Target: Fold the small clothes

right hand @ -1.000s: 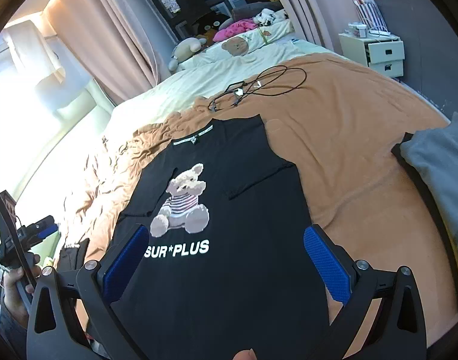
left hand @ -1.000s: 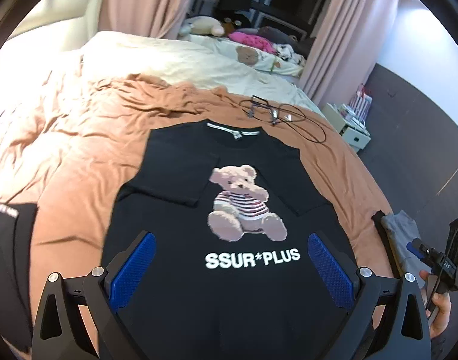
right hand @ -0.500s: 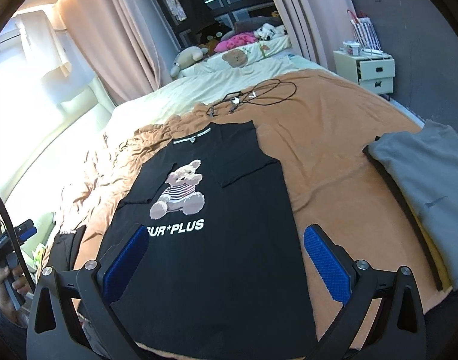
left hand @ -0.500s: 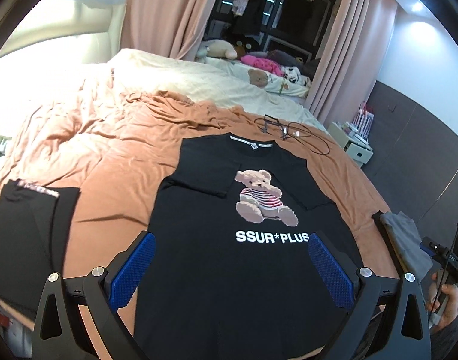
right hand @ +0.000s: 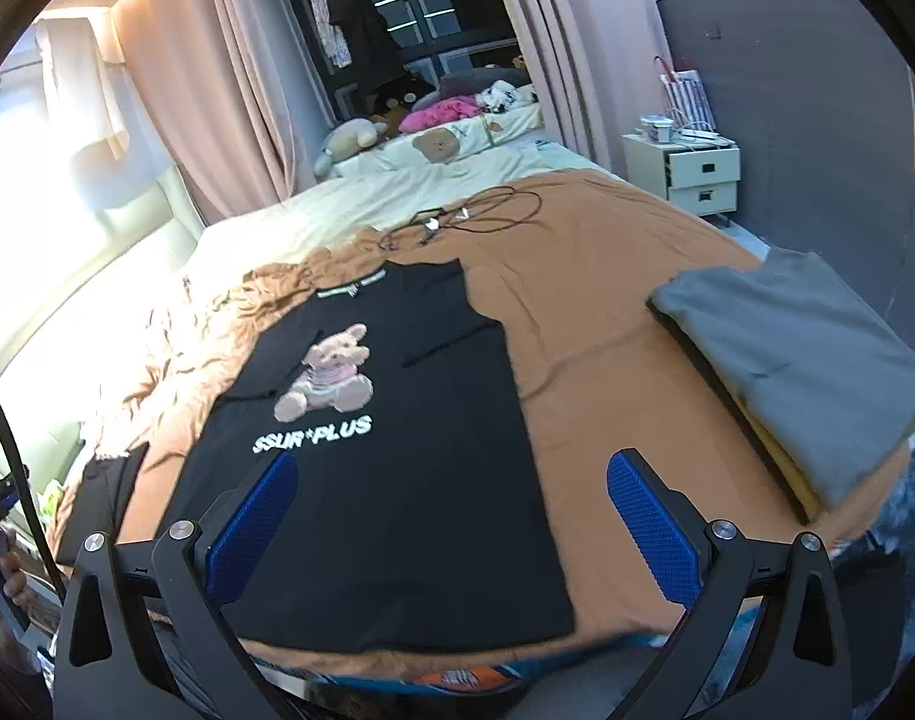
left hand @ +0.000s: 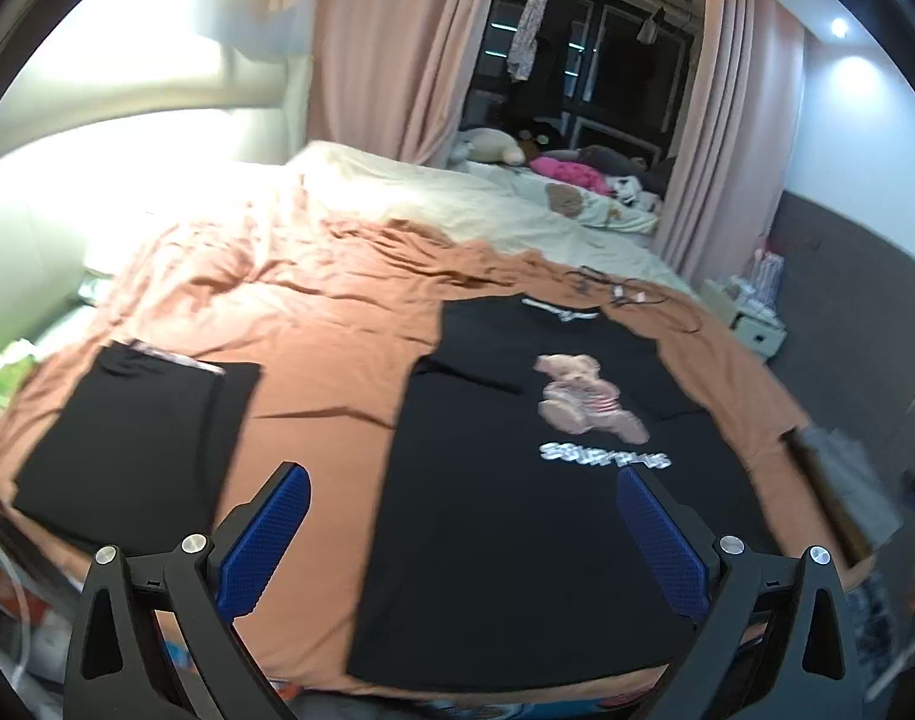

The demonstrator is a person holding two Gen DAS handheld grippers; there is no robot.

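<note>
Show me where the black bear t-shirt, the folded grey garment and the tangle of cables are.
black bear t-shirt (right hand: 397, 480), right wrist view, plain fabric below the lettering.
folded grey garment (right hand: 817, 360), right wrist view, middle of its top face.
tangle of cables (right hand: 493, 210), right wrist view, the looped cord.

White block letters reading "SSUR*PLUS" (right hand: 313, 434) ran across the chest of the black T-shirt (right hand: 397, 480), just under the printed teddy bear (right hand: 328, 375). In the right wrist view the words sat just ahead of the right tongs' (right hand: 451, 522) left finger, slanting upward to the right. In the left wrist view the same line of lettering (left hand: 604, 457) lay ahead of the left tongs (left hand: 466, 546), near their right finger, but motion blur smeared it past reading. A white band at the shirt's collar (right hand: 352, 289) carried small dark marks too tiny to make out. No other writing could be read.
</note>
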